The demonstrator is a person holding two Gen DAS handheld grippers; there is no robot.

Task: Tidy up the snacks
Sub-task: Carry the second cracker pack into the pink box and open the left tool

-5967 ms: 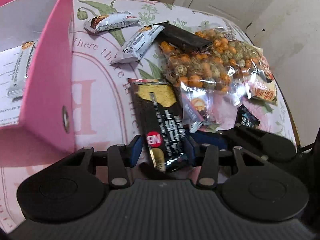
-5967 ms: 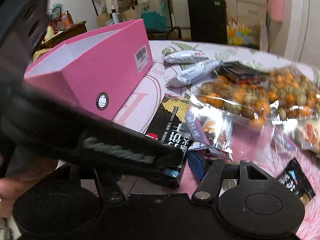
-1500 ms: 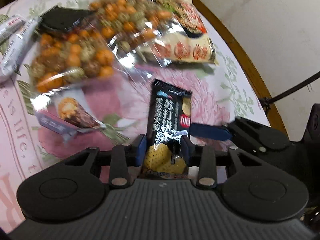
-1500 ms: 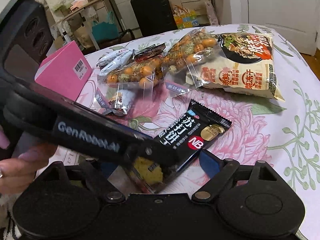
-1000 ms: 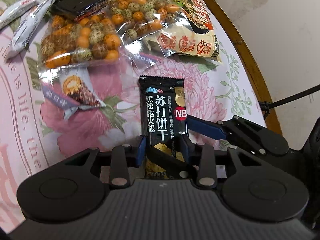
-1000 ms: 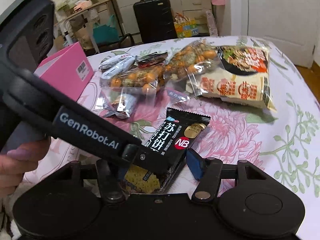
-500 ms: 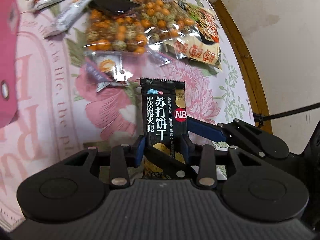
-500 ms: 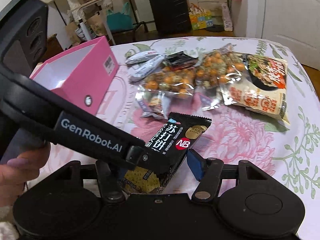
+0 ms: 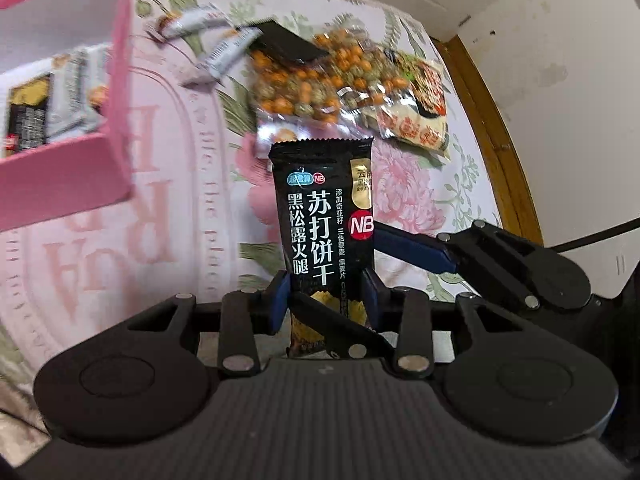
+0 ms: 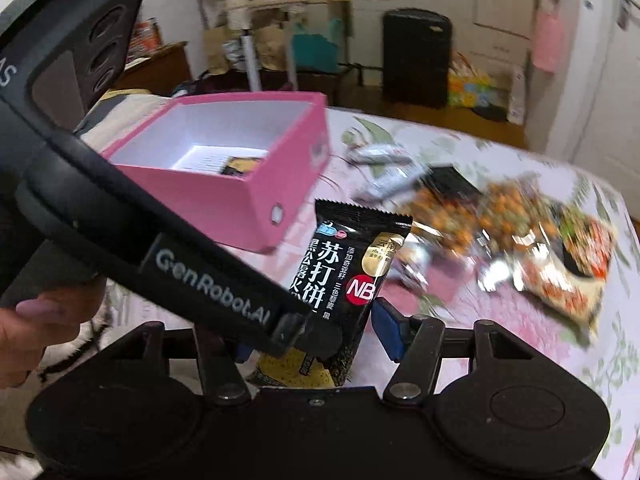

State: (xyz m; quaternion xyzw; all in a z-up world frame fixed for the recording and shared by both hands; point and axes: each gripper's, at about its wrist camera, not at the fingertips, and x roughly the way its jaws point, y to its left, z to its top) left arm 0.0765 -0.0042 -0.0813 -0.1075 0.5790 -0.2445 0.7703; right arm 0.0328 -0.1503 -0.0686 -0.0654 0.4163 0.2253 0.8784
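A table (image 9: 168,184) covered by a pale cloth printed with pink flowers, green leaves and pink lettering carries everything. At about ten o'clock in the left wrist view, an open pink box (image 9: 116,88) stands on it. Toward twelve o'clock lie two silvery wrapped bars (image 9: 196,22) and a flat black packet (image 9: 288,44), then clear bags of orange and green coated nuts (image 9: 320,80) and, at one o'clock, a printed snack bag (image 9: 420,120).
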